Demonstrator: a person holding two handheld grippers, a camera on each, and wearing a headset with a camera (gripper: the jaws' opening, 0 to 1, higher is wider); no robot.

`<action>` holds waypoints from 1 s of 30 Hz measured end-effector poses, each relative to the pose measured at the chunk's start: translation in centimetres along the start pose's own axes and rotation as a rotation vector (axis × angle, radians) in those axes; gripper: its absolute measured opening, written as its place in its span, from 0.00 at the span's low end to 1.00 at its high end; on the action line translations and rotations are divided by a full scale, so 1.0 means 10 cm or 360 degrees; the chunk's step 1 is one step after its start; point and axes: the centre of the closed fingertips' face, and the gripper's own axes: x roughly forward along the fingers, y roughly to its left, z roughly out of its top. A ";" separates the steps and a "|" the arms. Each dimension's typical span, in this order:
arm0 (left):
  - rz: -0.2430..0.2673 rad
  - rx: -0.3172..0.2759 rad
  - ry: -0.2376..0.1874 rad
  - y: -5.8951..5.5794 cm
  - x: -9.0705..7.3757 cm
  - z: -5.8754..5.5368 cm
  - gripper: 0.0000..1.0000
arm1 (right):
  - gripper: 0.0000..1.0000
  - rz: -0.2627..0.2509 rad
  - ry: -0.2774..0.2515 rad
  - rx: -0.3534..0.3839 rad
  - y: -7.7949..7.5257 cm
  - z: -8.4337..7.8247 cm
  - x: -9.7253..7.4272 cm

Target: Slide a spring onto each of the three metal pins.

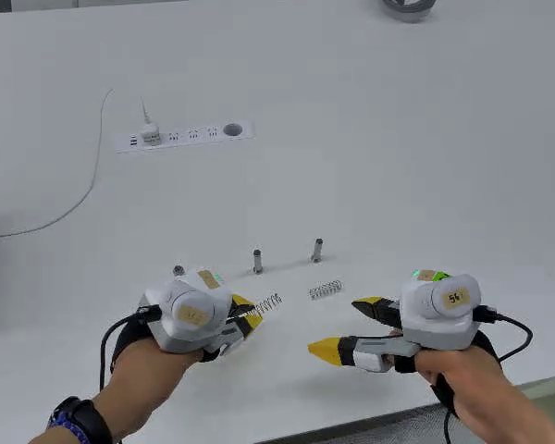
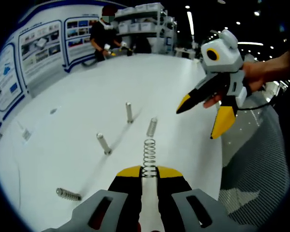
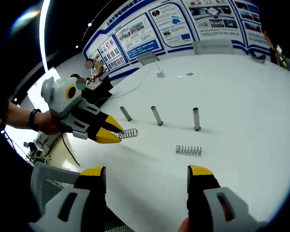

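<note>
The left gripper (image 2: 148, 170) had its yellow-tipped jaws clenched on the near end of a spring (image 2: 148, 153). The rest of the coil stuck straight out past the tips toward the pins. The right gripper (image 3: 146, 171) grasped nothing. Its two jaws stood wide apart over the near right part of the white table (image 1: 398, 166), with the tips pointing left toward the other gripper and a clear gap between the two tools.

A loose spring (image 1: 325, 289) lay flat on the table, a little farther off than the gap between the grippers. It was near the free end of the held spring but apart from it.

Just beyond it, the three metal pins ran in a row from left to right. The left pin (image 3: 125, 113) had a spring coiled around its shaft, and in the head view only its top showed past the left gripper. The middle pin (image 1: 257, 261) and the right pin (image 1: 316, 250) stood upright and bare, each apart from both springs.

Far back on the left, a white power strip (image 1: 180, 136) lay on the table with a plug in its left end. A thin cable (image 1: 96, 166) curved across the surface farther left.
</note>
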 end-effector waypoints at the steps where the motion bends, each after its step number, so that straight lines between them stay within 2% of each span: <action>1: -0.0007 0.0001 -0.0003 -0.03 0.00 0.01 0.11 | 0.67 0.0012 -0.0011 0.0026 0.01 0.01 0.01; 9: -0.0076 0.0060 -0.0019 -0.30 -0.01 0.07 0.11 | 0.58 0.0096 -0.0048 0.0099 0.11 0.05 0.04; 14: -0.0116 0.0089 -0.0036 -0.42 -0.01 0.13 0.11 | 0.53 0.0138 -0.0062 0.0142 0.17 0.06 0.06; 19: -0.0142 0.0112 -0.0049 -0.49 0.00 0.18 0.11 | 0.39 0.0184 -0.0080 0.0187 0.21 0.09 0.05; 26: -0.0164 0.0134 -0.0070 -0.54 -0.01 0.25 0.11 | 0.30 0.0249 -0.0082 0.0219 0.29 0.11 0.06; 30: -0.0184 0.0147 -0.0067 -0.56 0.00 0.26 0.11 | 0.26 0.0282 -0.0078 0.0240 0.33 0.12 0.07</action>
